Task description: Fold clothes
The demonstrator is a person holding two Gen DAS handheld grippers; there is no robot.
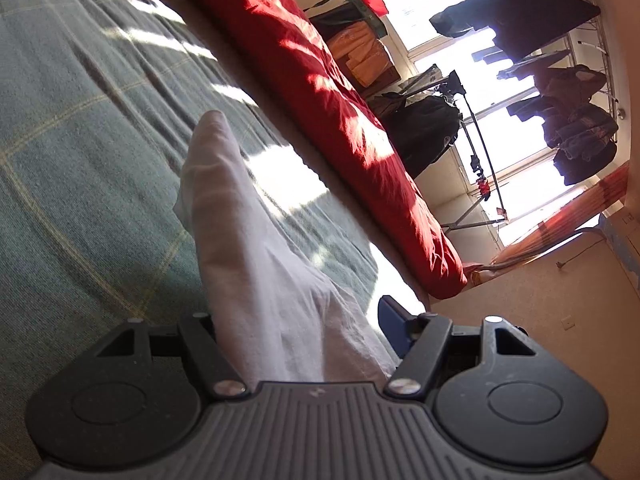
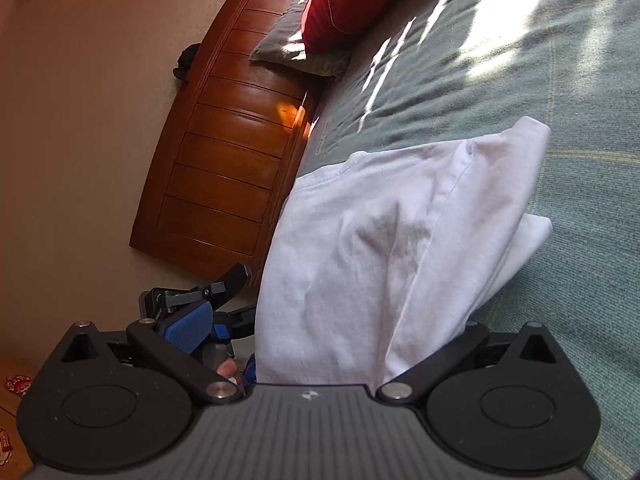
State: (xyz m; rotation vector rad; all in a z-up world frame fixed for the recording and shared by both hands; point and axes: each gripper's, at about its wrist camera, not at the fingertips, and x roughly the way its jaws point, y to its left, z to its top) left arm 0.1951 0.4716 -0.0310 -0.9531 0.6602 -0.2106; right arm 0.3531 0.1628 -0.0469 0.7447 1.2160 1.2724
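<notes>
— So, where is the garment?

— A white garment hangs between both grippers above the bed, its free end drooping toward the green checked bedspread.

— How does the left gripper stand?

— Its jaws look wide apart. One blue-padded finger shows bare at the cloth's edge; the other is hidden under the fabric, so I cannot tell whether it truly pinches it.

— And the right gripper?

— Much the same: the cloth fills the gap between its arms and covers the fingertips, so I cannot tell its grip.

— Anything else nearby?

— A red duvet lies along the far side of the bed, a wooden headboard stands against the wall, and dark clothes hang by the window.
</notes>
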